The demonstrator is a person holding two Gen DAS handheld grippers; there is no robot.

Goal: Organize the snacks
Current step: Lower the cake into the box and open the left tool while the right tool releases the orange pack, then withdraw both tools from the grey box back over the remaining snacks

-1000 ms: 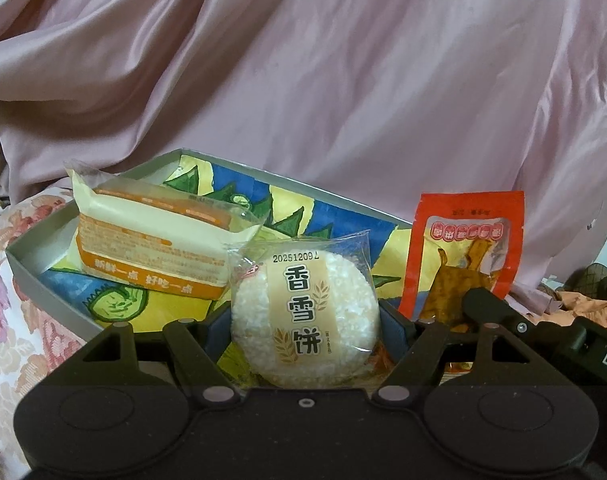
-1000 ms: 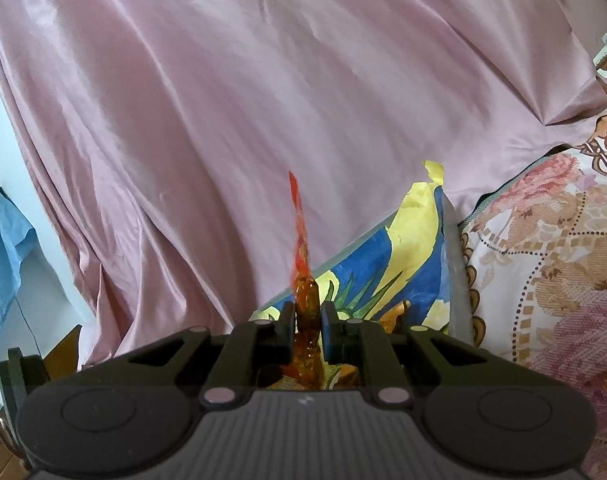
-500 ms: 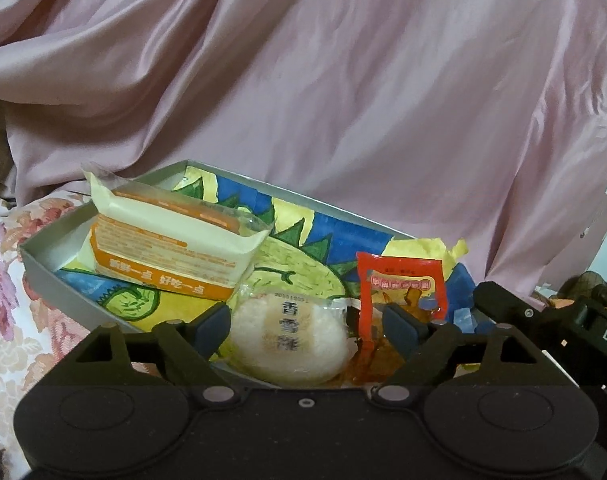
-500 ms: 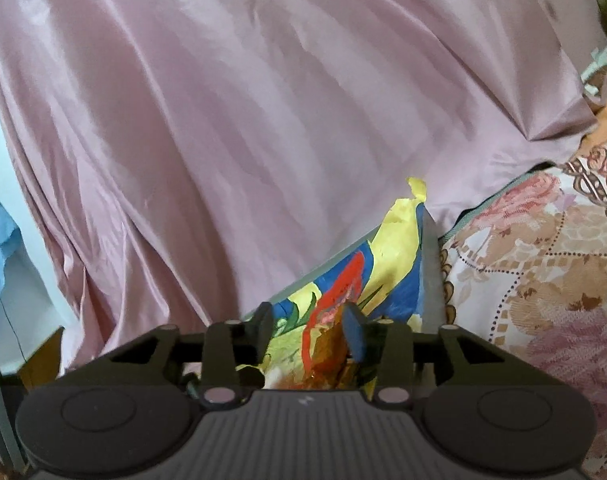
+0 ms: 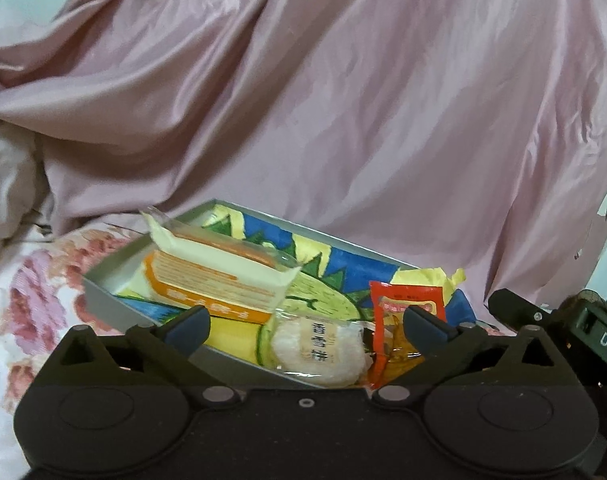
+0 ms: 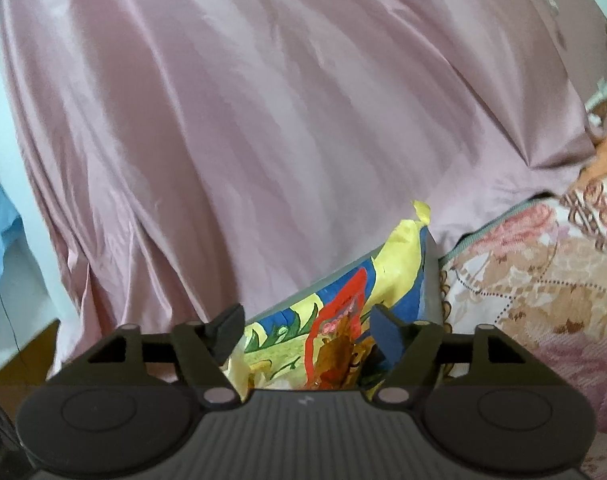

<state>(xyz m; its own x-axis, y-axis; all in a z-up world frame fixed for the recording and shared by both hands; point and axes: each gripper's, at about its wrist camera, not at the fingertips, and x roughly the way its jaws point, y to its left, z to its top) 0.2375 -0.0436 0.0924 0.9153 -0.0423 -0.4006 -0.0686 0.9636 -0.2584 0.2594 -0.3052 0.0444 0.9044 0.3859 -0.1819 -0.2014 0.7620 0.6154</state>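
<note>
Both grippers gape over tray (image 5: 103,298) holding three snack packets.

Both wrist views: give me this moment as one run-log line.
left gripper open | right gripper open | rice cracker, red pouch, orange-white pack in tray

The left wrist view looks forward between its fingers (image 5: 187,322), low and close over the near wall of the tray (image 5: 103,300), facing the pink drape (image 5: 343,100) behind it. The right wrist view sits close at the tray's end, low, facing the same drape (image 6: 263,120). Both share the tray's painted lining (image 6: 399,248) and the red packet (image 5: 403,312) (image 6: 335,344).
</note>
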